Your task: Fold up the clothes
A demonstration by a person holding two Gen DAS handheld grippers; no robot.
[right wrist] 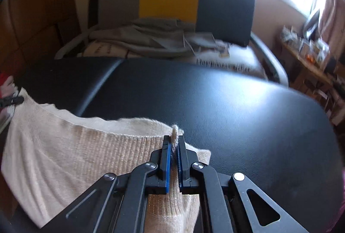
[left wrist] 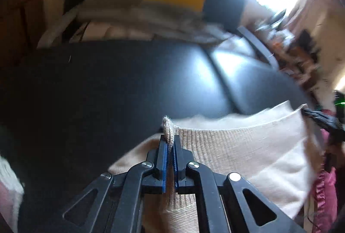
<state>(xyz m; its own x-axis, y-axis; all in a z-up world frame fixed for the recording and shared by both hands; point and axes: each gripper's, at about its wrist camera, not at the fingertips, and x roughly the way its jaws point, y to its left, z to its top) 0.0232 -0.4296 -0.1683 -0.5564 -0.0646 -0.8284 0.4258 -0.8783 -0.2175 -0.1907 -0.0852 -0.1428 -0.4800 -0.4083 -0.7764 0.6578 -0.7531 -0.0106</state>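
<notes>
A beige knit garment (left wrist: 237, 146) hangs stretched between my two grippers above a black padded surface (left wrist: 107, 82). My left gripper (left wrist: 170, 140) is shut on the ribbed edge at one corner, with a tuft of knit sticking up between the blue pads. My right gripper (right wrist: 175, 142) is shut on the same ribbed edge of the garment (right wrist: 75, 146) at the other corner. The right gripper's tip shows at the right edge of the left wrist view (left wrist: 323, 121). The left gripper's tip shows at the left edge of the right wrist view (right wrist: 10, 100).
The black padded surface (right wrist: 215, 99) has a seam running across it. Behind it stands a chair (right wrist: 224, 4) with grey, yellow and dark panels, piled with grey and cream clothes (right wrist: 151, 39). A cluttered shelf (right wrist: 312, 50) stands at the right under a bright window.
</notes>
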